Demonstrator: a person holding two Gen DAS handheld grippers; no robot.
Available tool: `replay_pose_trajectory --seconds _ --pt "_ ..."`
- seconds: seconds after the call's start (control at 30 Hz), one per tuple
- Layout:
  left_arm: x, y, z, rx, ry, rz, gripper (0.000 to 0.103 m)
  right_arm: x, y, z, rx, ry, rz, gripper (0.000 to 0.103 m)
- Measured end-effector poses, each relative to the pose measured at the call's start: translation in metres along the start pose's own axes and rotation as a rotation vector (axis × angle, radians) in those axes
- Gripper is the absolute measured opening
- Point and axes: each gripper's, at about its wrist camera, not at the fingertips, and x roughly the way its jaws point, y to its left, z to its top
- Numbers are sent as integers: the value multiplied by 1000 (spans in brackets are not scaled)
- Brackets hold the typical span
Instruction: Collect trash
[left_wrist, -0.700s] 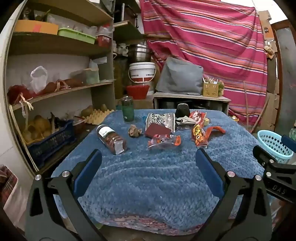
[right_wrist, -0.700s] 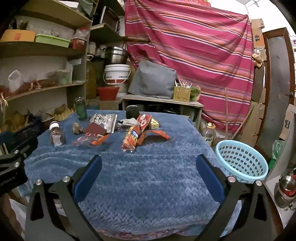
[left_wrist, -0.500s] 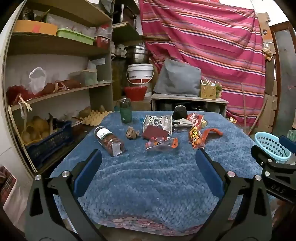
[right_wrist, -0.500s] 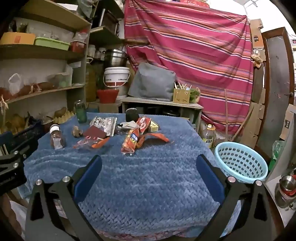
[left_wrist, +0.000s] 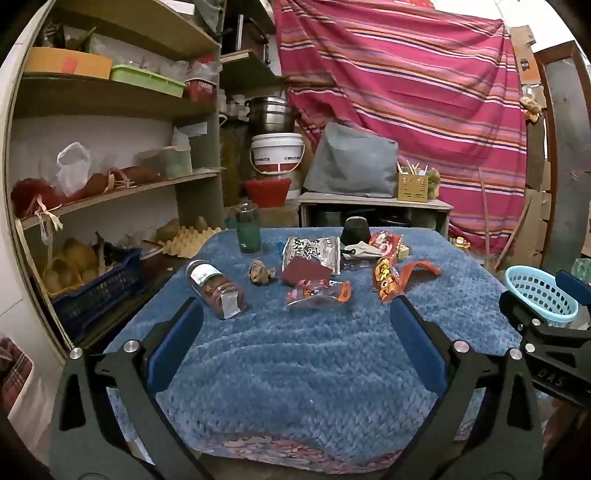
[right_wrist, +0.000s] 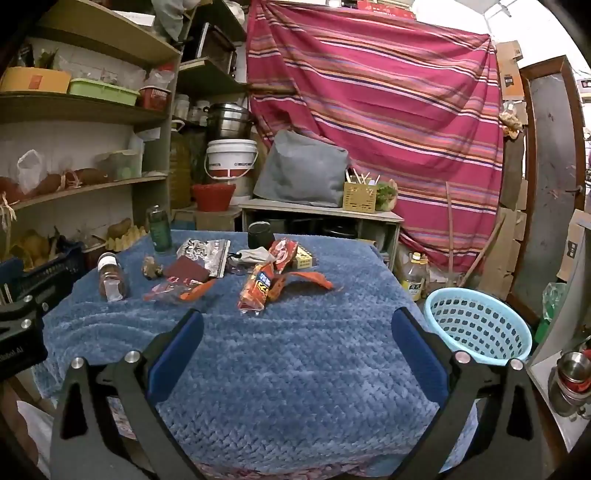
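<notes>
Over the last moments we have pulled both tools back a little and raised our view: the tabletop (right_wrist: 295, 369) now sits lower and smaller in both wrist views, and more of the blue blanket's near edge shows. Nothing on it has shifted.

Our left tool (left_wrist: 295, 347) hangs above the near edge with its blue pads wide apart and nothing between them. Our right tool (right_wrist: 295, 347) is likewise spread wide and empty, just beside the left one.

The trash lies together toward the far half of the tabletop: an orange snack wrapper (right_wrist: 256, 290) nearest the right tool, a clear-and-orange wrapper (left_wrist: 318, 294) nearest the left, a crumpled paper ball (left_wrist: 260, 272), a black-and-white packet (left_wrist: 312, 253) with a dark red card on it, and a red packet (right_wrist: 282, 251). A spice jar (left_wrist: 215, 288) lies on its side at the left, and a green bottle (left_wrist: 248, 230) stands upright behind it.

The light blue basket (right_wrist: 478, 325) waits off the tabletop's right side, well apart from the litter.

We judge that collecting has not yet begun; this retreat reads as lining up for a first reach, probably at the nearest wrappers.
</notes>
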Motion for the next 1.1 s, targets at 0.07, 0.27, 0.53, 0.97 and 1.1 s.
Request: replay_pose_trajectory --seconds 0.07,0.27,0.53,0.97,1.1 --pt "0 -1 -1 0 0 0 98 0 -1 0 1 -1 3 99" --pt "4 -4 -2 2 5 -1 98 -1 -7 0 5 2 2 99" --pt "4 -5 -2 0 8 0 98 1 -8 -1 4 6 -1 99" --pt "11 4 -5 -25 23 1 98 10 2 -9 -3 11 4 99" --pt "12 5 -5 -28 27 -2 98 10 2 -9 -3 10 2 99"
